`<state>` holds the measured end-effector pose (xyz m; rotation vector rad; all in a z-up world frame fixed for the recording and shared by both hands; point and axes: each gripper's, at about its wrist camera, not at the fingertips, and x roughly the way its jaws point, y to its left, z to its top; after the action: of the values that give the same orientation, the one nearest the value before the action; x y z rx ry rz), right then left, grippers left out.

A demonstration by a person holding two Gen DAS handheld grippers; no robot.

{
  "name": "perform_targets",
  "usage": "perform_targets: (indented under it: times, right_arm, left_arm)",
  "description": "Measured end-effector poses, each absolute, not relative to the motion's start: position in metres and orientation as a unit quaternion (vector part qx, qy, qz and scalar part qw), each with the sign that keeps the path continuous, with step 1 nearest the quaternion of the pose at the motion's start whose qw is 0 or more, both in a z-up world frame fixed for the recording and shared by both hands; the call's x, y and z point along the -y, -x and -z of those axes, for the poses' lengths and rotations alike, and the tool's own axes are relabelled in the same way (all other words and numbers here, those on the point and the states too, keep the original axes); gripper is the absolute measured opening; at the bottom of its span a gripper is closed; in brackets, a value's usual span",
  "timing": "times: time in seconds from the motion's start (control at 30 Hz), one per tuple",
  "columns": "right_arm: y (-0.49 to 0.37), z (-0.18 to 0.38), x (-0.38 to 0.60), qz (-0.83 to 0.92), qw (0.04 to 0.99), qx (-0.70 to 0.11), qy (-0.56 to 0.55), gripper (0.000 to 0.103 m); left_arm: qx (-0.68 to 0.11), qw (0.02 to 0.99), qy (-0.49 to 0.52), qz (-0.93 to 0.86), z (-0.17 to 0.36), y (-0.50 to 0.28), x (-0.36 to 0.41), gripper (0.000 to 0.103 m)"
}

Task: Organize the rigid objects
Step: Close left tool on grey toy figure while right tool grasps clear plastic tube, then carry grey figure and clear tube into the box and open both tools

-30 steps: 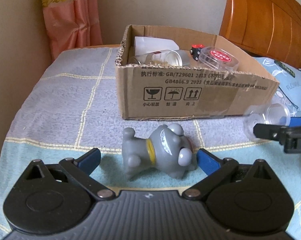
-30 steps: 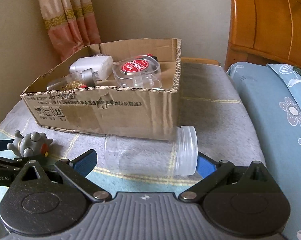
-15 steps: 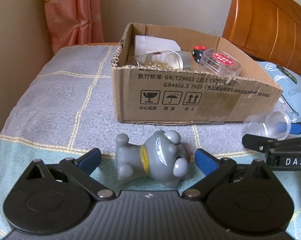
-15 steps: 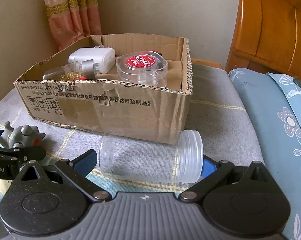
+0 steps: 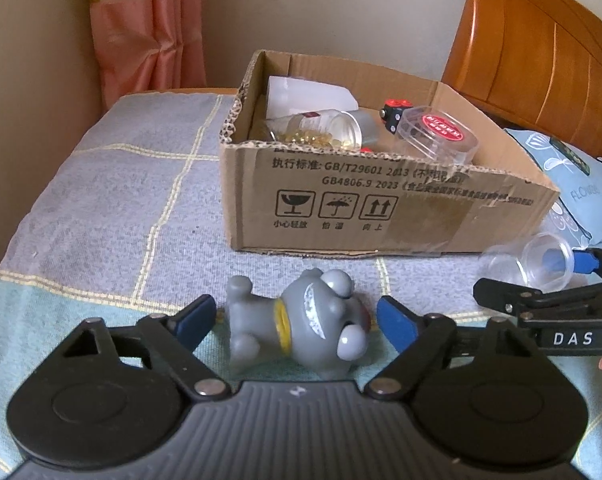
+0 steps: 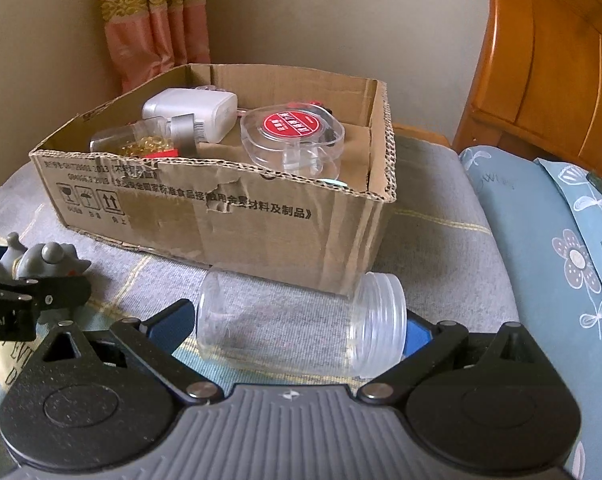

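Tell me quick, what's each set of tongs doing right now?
Left tongs: open, closing around the grey toy, not gripping.
Right tongs: open, straddling the clear jar.

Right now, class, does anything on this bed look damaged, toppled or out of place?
Yes. The brown cardboard box has a torn, ragged front rim. The grey plastic toy figure lies toppled on the checked blanket, and the clear lidless plastic jar lies on its side against the box instead of inside.
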<state>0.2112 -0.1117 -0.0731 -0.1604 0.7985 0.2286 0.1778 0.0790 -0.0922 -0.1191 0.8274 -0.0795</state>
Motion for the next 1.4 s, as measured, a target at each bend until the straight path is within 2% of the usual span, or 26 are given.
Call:
perform_targets:
  times: [0.03, 0.07, 0.47, 0.87, 1.4]
  right_arm:
    - [-0.211, 0.073, 0.111, -0.111, 0.911, -0.388, 0.084, 0.097]
    - [-0.211, 0.073, 0.111, -0.112, 0.910, -0.390, 0.090, 0.095]
    - [-0.204, 0.062, 0.124, -0.162, 0.893, -0.408, 0.100, 0.094]
    - [-0.186, 0.014, 0.150, -0.222, 0.880, -0.411, 0.087, 0.094]
    - [-0.222, -0.047, 0.132, -0.246, 0.901, -0.344, 0.093, 0.094]
  left_arm:
    - [-0.403, 0.913, 0.057, 0.040, 0.092, -0.178, -0.079, 0.077]
    - [-0.404, 0.912, 0.058, 0.042, 0.092, -0.178, -0.080, 0.076]
    - [-0.421, 0.903, 0.017, 0.081, 0.082, -0.176, -0.084, 0.074]
    - [-0.451, 0.883, -0.031, 0.130, 0.039, -0.165, -0.102, 0.074]
    - [-0.389, 0.902, -0.079, 0.172, -0.041, -0.212, -0.080, 0.074]
